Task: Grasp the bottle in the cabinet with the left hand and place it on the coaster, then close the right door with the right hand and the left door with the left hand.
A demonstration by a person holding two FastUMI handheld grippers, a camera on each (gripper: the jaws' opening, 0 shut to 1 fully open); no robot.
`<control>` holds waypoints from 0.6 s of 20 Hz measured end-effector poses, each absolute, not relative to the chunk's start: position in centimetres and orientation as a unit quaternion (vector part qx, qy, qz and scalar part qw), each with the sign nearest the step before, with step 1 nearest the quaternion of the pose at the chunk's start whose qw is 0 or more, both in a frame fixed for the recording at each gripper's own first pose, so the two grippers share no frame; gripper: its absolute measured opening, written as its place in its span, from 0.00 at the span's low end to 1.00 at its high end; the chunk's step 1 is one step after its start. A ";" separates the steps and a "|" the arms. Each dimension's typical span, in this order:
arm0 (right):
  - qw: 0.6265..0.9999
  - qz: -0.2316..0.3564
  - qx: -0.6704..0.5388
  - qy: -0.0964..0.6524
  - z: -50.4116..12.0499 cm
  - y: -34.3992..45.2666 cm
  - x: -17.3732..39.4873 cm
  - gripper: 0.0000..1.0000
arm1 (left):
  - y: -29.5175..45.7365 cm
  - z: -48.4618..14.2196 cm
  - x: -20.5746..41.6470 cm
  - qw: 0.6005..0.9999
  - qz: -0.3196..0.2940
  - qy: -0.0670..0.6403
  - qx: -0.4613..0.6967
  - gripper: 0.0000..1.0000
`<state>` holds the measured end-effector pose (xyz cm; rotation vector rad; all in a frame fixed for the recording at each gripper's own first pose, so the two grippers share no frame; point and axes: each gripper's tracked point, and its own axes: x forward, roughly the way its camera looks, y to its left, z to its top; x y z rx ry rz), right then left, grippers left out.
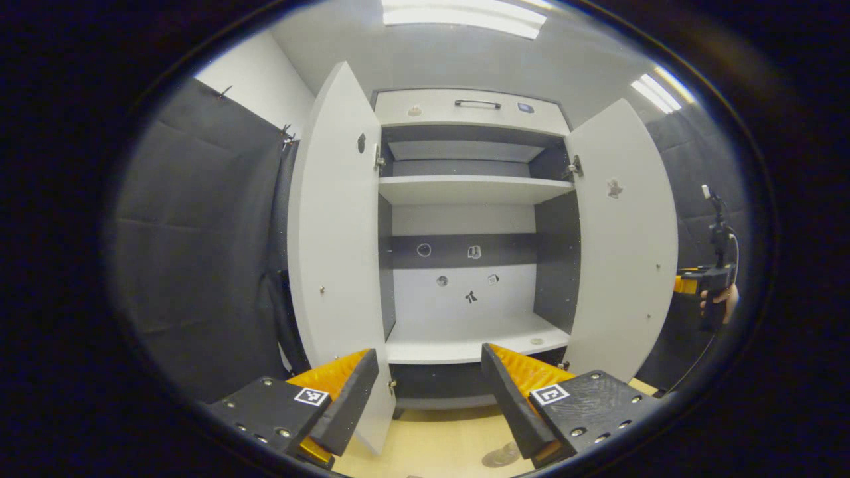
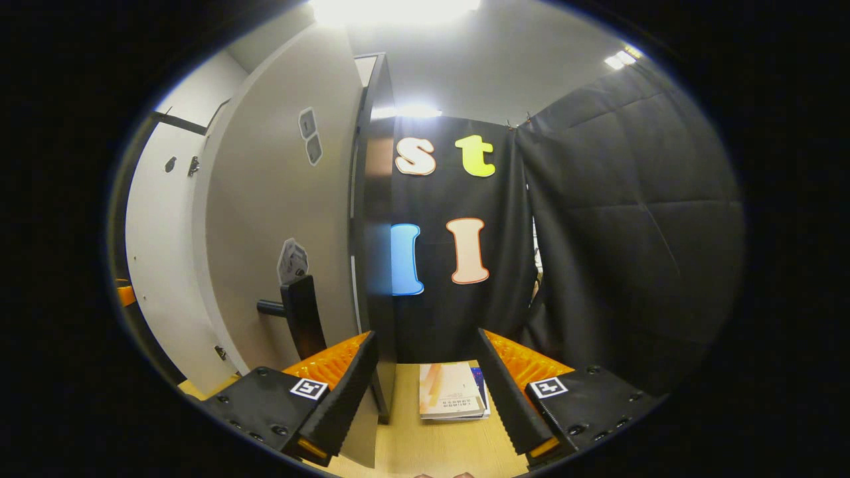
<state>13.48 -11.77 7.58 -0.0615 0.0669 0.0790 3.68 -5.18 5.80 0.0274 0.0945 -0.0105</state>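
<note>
The white cabinet point(image 1: 465, 109) stands with both doors swung open, and its shelves point(image 1: 465, 335) are bare. My left gripper point(image 1: 428, 358) hovers open in front of the lower shelf, between the left door point(image 1: 332, 252) and the right door point(image 1: 624, 239). A small round grey disc point(image 1: 501, 456), which may be the coaster, lies on the wooden table point(image 1: 431, 438) below it. Farther right, a hand holds the right gripper point(image 1: 707, 285) beyond the right door. In the right gripper view, my right gripper point(image 2: 425, 342) is open beside that door's outer face point(image 2: 265, 219), close to its dark handle point(image 2: 299, 318).
A couple of books point(image 2: 451, 392) lie on the wooden table point(image 2: 431, 445) between the right gripper's fingers. The black cloth wall point(image 2: 631, 232) hangs close behind and to the right. A drawer with a handle point(image 1: 477, 103) tops the cabinet.
</note>
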 end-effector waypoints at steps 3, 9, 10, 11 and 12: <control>0.998 0.030 -0.034 0.035 7.7 -11.0 13.1 0.95 | -4.6 4.8 3.3 0.999 -0.013 0.053 0.004 0.94; 0.998 0.050 -0.029 0.038 7.4 -6.0 12.1 0.91 | -2.5 3.6 2.1 0.998 -0.011 0.057 -0.019 0.94; 0.997 0.056 -0.029 0.039 7.4 -4.8 12.1 0.91 | -2.2 3.5 1.8 0.998 -0.011 0.058 -0.023 0.94; 0.997 0.065 -0.028 0.039 7.4 -3.6 12.2 0.91 | -1.6 3.4 1.6 0.998 -0.009 0.058 -0.025 0.94; 0.996 0.071 -0.027 0.039 7.3 -2.3 12.3 0.91 | -1.0 3.3 1.4 0.998 -0.005 0.058 -0.026 0.94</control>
